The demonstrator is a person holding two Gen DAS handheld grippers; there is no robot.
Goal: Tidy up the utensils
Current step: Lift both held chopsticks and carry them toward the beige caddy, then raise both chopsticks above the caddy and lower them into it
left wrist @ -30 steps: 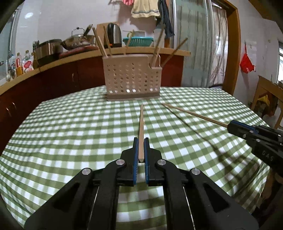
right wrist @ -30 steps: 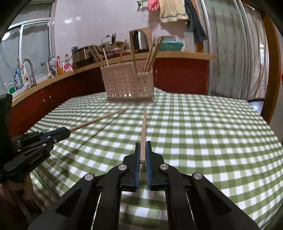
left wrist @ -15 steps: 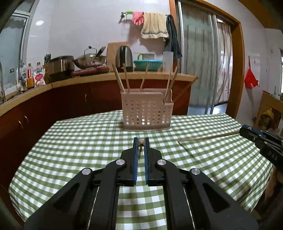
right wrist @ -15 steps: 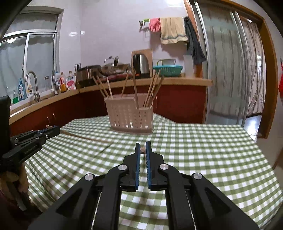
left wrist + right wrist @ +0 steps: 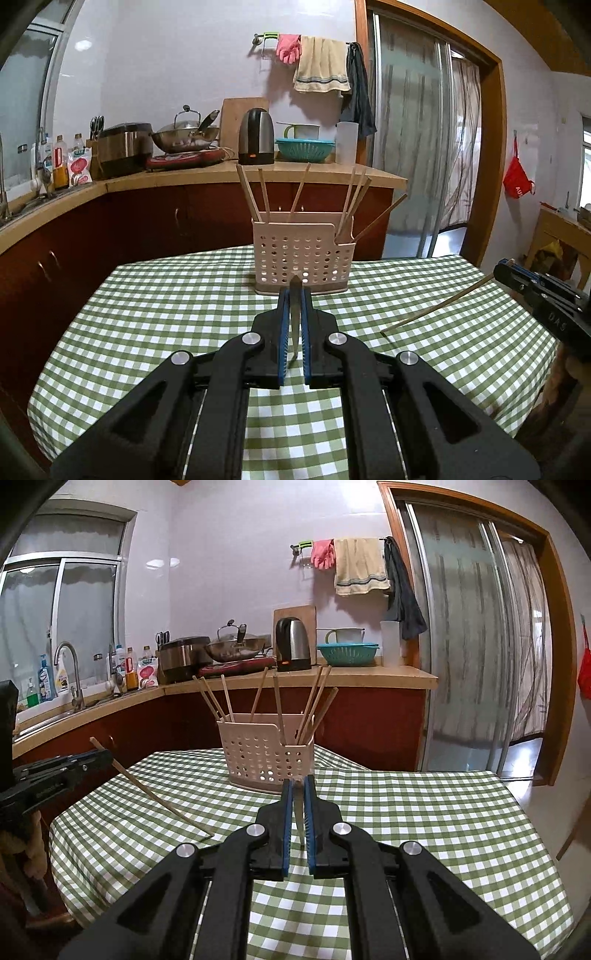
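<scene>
Table [image 5: 155, 314] w/ green-white check cloth fills the ground ahead of both tongs; its far edge runs just behind the holder, L edge drops off toward the dark red cabinets, R edge falls away near the right gripper as seen in the left wrist view. Cloth betw. tongs and holder is bare, room on both sides of the holder too. In the right wrist view the table [image 5: 424, 812] stretches wide open to the R of the tongs, near corner rounding off lower R.

Counter [image 5: 207, 173] beyond the table, L and behind the holder, crowded w/ pots, kettle [image 5: 256, 136], basin. Sliding door to the far R.

Utensil holder [image 5: 301, 260], beige, perforated, upright, straight ahead of the left gripper near the far table edge; chopsticks stand in it, leaning out L and R. From the right gripper it sits ahead and slightly L [image 5: 267, 758].

Left gripper [image 5: 294, 295]: clenched on a chopstick, seen nearly end-on betw. the blue pads, tip pointing toward the holder. In the right wrist view the same gripper [image 5: 99, 757] is at far L, its chopstick [image 5: 155, 794] slanting down so the far end is at or just above the cloth, can't tell which.

Right gripper [image 5: 297, 786]: clenched on a chopstick too, end-on betw. pads. From the left wrist cam it's at far R [image 5: 498, 269], its chopstick [image 5: 436, 310] angling down-L toward the cloth, well R of the holder.
</scene>
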